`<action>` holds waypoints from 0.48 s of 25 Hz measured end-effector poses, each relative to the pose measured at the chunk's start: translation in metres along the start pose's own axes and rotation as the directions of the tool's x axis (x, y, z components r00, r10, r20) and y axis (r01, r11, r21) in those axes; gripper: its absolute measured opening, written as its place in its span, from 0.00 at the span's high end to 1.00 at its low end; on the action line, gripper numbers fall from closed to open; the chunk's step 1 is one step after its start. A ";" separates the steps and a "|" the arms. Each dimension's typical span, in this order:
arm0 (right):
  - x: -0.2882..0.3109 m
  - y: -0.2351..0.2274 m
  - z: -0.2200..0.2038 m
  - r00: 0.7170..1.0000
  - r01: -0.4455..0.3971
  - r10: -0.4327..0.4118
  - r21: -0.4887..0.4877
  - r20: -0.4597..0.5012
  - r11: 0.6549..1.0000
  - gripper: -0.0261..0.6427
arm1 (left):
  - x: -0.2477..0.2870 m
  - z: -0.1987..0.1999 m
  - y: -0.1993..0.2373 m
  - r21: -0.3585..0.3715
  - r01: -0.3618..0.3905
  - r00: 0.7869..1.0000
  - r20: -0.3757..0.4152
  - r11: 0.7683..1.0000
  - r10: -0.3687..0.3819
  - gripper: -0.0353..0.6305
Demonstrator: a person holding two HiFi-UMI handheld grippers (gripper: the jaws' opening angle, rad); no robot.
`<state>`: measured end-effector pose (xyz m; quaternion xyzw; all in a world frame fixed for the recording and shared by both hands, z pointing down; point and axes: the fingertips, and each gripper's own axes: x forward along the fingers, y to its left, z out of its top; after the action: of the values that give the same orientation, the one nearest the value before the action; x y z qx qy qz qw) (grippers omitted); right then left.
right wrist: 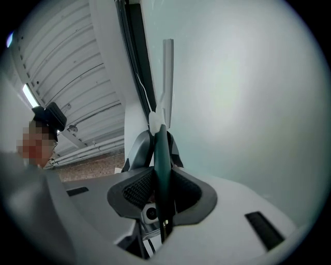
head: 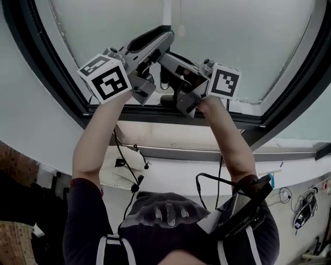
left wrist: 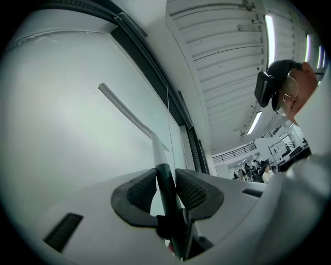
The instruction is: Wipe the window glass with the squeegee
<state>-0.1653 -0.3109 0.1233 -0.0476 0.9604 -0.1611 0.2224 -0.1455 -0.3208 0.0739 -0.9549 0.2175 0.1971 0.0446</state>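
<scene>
The squeegee has a dark green handle [left wrist: 166, 189], a white neck [left wrist: 157, 147] and a long pale blade [left wrist: 123, 110] that lies against the frosted window glass [head: 243, 36]. My left gripper [left wrist: 165, 192] is shut on the handle, with the ribbed pads pressing on both sides. In the right gripper view the same handle [right wrist: 162, 160] stands upright between the jaws of my right gripper [right wrist: 162, 192], which is also shut on it, and the blade [right wrist: 167, 72] rises above. In the head view both grippers, left [head: 164, 41] and right [head: 166, 61], meet high at the pane, with the white neck [head: 167, 14] above them.
A dark window frame [head: 49, 67] rims the pane, with a sill [head: 170, 135] below it. Cables [head: 128, 164] hang under the sill beside the person's arms. A second dark frame post [left wrist: 155, 77] runs beside the glass, and ceiling lights [left wrist: 269, 31] lie behind.
</scene>
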 end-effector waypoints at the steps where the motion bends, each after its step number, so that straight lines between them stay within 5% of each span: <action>1: 0.003 0.000 0.006 1.000 -0.003 0.003 -0.009 -0.001 1.000 0.82 | 0.004 0.006 0.001 0.009 -0.002 1.000 0.002 1.000 0.002 0.77; 12: 0.003 -0.005 0.019 0.997 0.079 -0.077 -0.097 0.021 0.992 0.82 | 0.013 0.011 0.002 0.026 0.077 0.997 -0.020 0.997 -0.076 0.77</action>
<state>-0.1594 -0.3218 0.1075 -0.0974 0.9625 -0.1221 0.2217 -0.1398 -0.3255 0.0586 -0.9637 0.1840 0.1832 0.0630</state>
